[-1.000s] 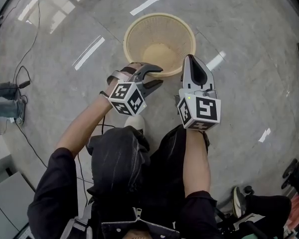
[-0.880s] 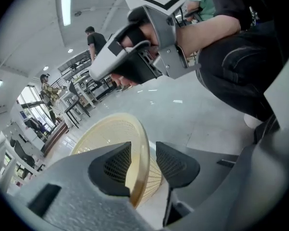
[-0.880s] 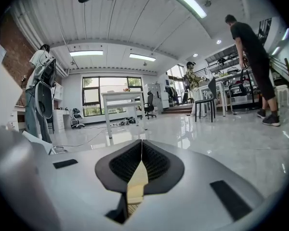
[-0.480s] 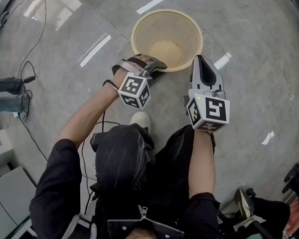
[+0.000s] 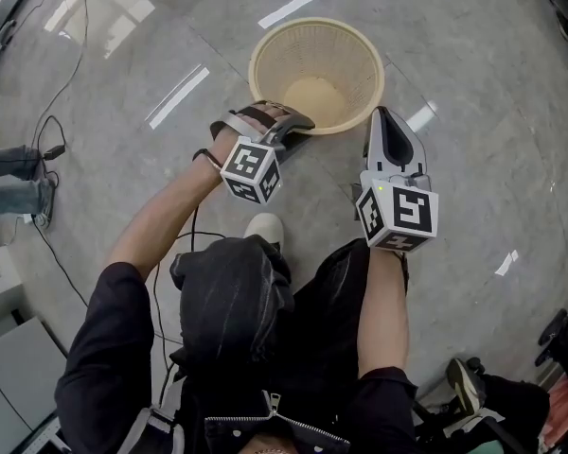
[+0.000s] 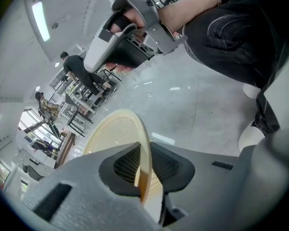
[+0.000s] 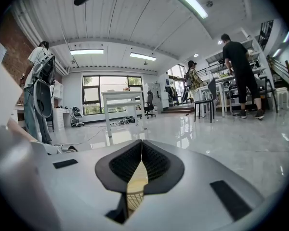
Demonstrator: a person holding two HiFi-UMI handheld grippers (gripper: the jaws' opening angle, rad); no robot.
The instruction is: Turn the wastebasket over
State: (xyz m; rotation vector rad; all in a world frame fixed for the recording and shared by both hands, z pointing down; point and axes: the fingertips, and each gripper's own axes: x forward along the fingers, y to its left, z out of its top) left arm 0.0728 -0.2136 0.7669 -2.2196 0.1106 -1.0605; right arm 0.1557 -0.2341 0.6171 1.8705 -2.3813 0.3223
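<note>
The cream mesh wastebasket [image 5: 314, 60] stands upright on the grey floor, mouth up. My left gripper [image 5: 301, 130] is at its near rim, and its jaws are closing with the rim's thin wall between them. In the left gripper view the rim [image 6: 142, 150] runs between the black pads [image 6: 123, 165], which touch it low down. My right gripper [image 5: 381, 112] lies level beside the basket's right side, shut and empty. Its tips [image 7: 141, 143] meet, and a sliver of the basket [image 7: 136, 182] shows through the gap below them. The right gripper [image 6: 91, 61] also shows at the top of the left gripper view.
Cables [image 5: 52, 149] trail over the floor at the left, near another person's feet [image 5: 9, 192]. My white shoe [image 5: 262, 227] is just behind the left gripper. A white table [image 7: 120, 97] and standing people [image 7: 238, 57] are farther off across the glossy floor.
The left gripper has moved forward and down onto the near rim, rolled, and its open jaws have closed round the rim. The right gripper has kept still.
</note>
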